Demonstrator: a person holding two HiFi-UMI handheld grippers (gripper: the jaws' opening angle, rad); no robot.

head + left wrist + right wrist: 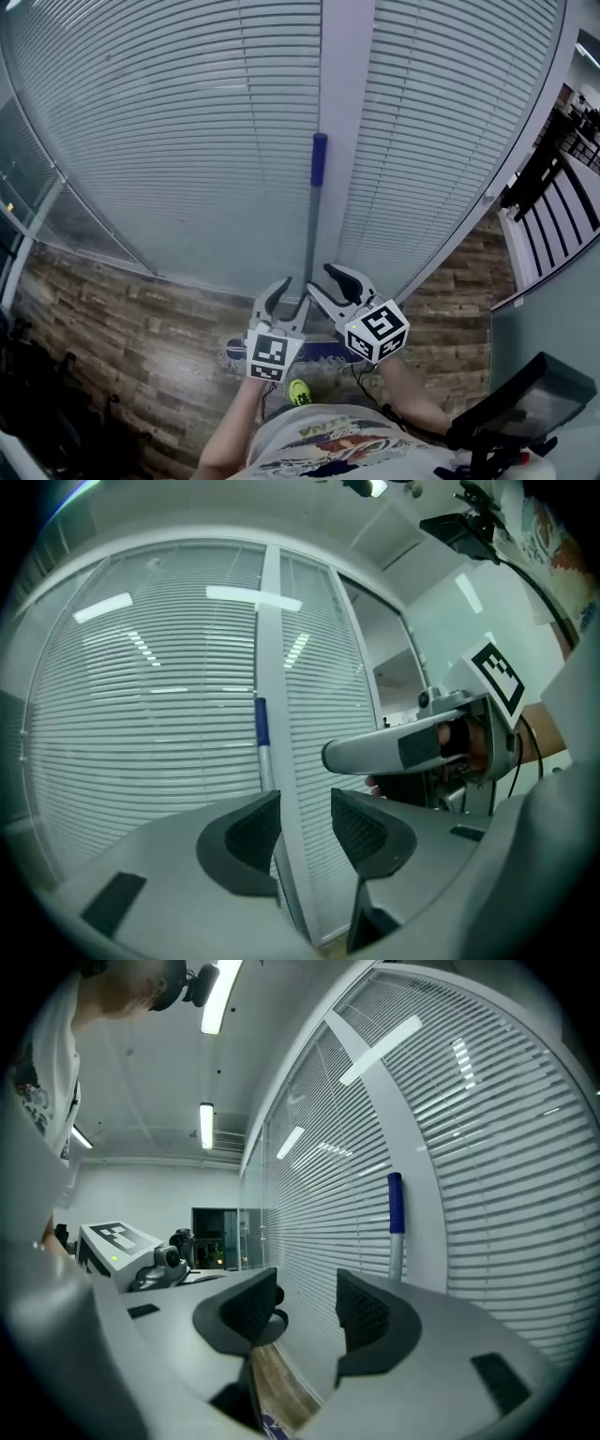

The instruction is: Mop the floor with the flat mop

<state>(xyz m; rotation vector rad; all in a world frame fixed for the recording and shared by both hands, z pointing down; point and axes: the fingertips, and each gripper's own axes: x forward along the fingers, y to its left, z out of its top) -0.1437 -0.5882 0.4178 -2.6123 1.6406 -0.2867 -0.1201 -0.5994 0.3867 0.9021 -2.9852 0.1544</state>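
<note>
The flat mop leans upright against the white pillar [345, 141]. Its grey handle [310, 234] has a blue grip [319, 157] on top, and its blue head [323, 352] lies on the wooden floor. My left gripper [287, 302] is open just left of the handle. My right gripper [330, 285] is open just right of it. In the left gripper view the handle [266, 761] stands beyond the left gripper [305, 825], with nothing between the pads. In the right gripper view the blue grip [396, 1202] rises behind the right gripper [307, 1312], which is also empty.
A glass wall with closed blinds [169, 141] fills the space ahead. Wood-look floor [141, 328] runs along its foot. A black railing [562, 202] is at the right, a black stand [525, 403] at the lower right, dark gear [37, 412] at the lower left. My green shoe [298, 392] is below the mop head.
</note>
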